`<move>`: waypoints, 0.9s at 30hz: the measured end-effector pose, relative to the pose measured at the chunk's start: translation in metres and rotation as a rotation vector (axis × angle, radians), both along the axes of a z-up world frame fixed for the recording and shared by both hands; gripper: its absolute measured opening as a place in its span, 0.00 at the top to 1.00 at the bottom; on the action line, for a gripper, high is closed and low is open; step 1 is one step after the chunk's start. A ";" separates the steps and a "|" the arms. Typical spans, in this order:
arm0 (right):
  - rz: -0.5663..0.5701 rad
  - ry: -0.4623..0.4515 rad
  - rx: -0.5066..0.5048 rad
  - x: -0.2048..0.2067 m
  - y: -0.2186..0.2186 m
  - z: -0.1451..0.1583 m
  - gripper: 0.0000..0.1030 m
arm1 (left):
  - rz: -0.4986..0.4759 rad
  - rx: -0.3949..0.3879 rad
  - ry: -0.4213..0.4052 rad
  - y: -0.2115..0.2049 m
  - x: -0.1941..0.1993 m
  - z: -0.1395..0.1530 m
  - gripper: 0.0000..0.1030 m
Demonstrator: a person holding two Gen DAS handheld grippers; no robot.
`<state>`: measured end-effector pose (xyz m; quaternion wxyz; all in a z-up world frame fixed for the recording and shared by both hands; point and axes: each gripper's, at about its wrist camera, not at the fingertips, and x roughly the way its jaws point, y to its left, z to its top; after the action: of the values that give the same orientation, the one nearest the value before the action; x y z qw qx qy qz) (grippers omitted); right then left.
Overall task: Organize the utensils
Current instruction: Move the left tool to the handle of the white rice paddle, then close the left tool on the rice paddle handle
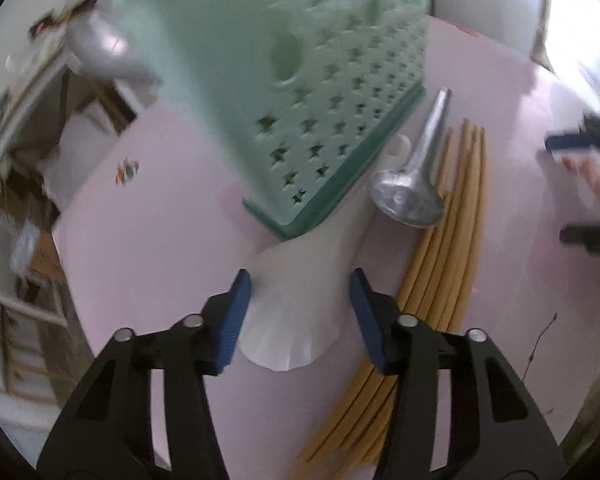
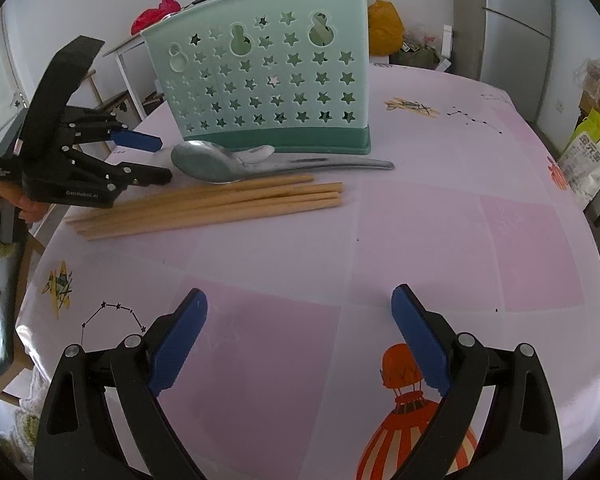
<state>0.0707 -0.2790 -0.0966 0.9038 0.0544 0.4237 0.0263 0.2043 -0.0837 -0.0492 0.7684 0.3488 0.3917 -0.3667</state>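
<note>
My left claw (image 1: 299,312) is spread wide, a blue pad on each side of the broad end of the white plastic spoon (image 1: 296,300), which lies flat on the table (image 1: 148,240). Neither pad clearly touches it, so I grasp nothing yet; I judge the claw is lined up this way so that closing would pinch the spoon across its width. The spoon's narrow end runs off toward the base of the green utensil holder (image 1: 320,120), near the table's far-left edge as my right camera sees it.

Just beside the white spoon lies the metal spoon (image 1: 414,176), its bowl toward my left claw and its handle running alongside the holder's base. The bundle of wooden chopsticks (image 1: 444,240) lies next to that, on the side away from the holder. All are parked close to the holder, probably to keep each trip short.

My right claw (image 2: 300,340) is released too, empty, hovering over bare tablecloth near the table's near edge, well apart from the utensils.
</note>
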 end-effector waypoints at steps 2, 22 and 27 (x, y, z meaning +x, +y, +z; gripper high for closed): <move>0.000 0.000 0.000 0.000 0.000 0.000 0.12 | -0.049 0.024 -0.044 -0.002 -0.009 0.001 0.67; -0.008 0.002 -0.002 0.003 0.002 0.000 0.12 | 0.011 -0.082 -0.189 0.019 -0.004 0.020 0.76; -0.014 -0.002 0.021 0.003 0.000 0.001 0.12 | 0.111 -0.145 -0.070 0.038 0.004 0.016 0.64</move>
<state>0.0736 -0.2794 -0.0956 0.9038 0.0667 0.4220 0.0246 0.2083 -0.0456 -0.0332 0.8241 0.2824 0.3559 -0.3385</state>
